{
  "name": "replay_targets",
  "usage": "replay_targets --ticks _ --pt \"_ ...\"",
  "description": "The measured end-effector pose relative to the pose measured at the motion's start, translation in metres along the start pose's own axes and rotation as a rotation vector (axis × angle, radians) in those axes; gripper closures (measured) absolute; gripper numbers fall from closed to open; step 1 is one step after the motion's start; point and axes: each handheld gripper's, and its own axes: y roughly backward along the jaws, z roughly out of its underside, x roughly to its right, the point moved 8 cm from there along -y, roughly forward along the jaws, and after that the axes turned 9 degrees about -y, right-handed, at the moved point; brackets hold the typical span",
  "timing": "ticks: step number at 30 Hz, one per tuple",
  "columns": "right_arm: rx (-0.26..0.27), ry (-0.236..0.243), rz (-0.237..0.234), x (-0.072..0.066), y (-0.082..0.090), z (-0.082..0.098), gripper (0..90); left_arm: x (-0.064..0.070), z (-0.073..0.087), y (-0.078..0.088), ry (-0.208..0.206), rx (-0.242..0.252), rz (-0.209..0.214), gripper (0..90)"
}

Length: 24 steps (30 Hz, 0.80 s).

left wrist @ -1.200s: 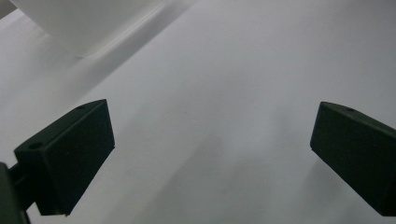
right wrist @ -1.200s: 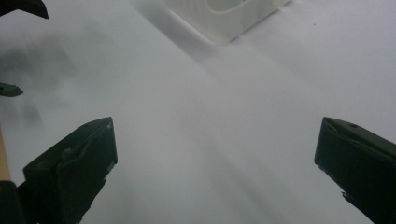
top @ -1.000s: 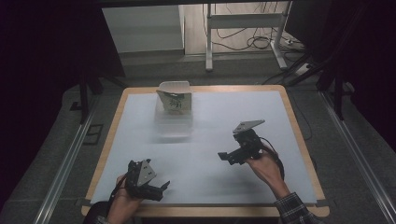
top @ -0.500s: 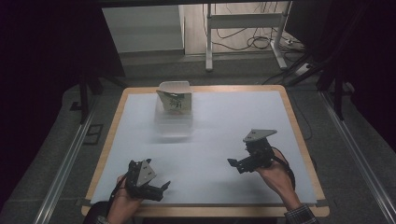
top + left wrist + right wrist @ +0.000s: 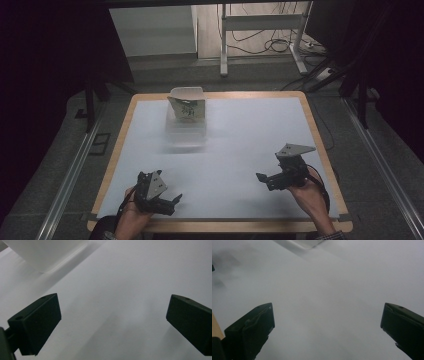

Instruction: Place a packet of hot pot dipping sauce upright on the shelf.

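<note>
Both grippers are low on my side of the table (image 5: 320, 145), and both have their jaws wide apart with nothing in them. My left gripper (image 5: 172, 202) sits by the near left edge, and my right gripper (image 5: 265, 181) sits near the right edge. They are well apart from each other.

Much is hard for me to see. Dark hides the room on both sides. My arms are cut off at the bottom of the high view. In the two gripper views the white top is blurry, and the clear box (image 5: 47, 253) is cut off at the top edge.

From the high view, the table is the biggest thing, with a white top and a wood rim. At the far side, left of the middle, stands the carton (image 5: 187, 104), tilted a bit, with dark marks I cannot read. Just in front of it is the clear box (image 5: 186, 135), faint and hard to pick out.

My left hand (image 5: 131, 220) wraps its gripper from below. My right hand (image 5: 310, 192) holds its gripper pointing left.
</note>
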Motion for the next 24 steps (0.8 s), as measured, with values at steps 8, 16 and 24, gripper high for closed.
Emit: replay_targets --ticks 8,16,24 --pt "0.006 -0.037 0.02 0.012 0.013 0.013 0.0 0.0 0.0 0.0 -0.004 -0.001 -0.001 0.0" --pt "0.04 -0.07 0.05 0.025 0.025 0.027 0.0 0.0 0.0 0.0 -0.005 0.002 0.0 0.0" --pt "0.052 -0.102 0.093 0.038 0.037 0.045 0.0 0.0 0.0 0.0 -0.005 0.014 0.005 0.0"
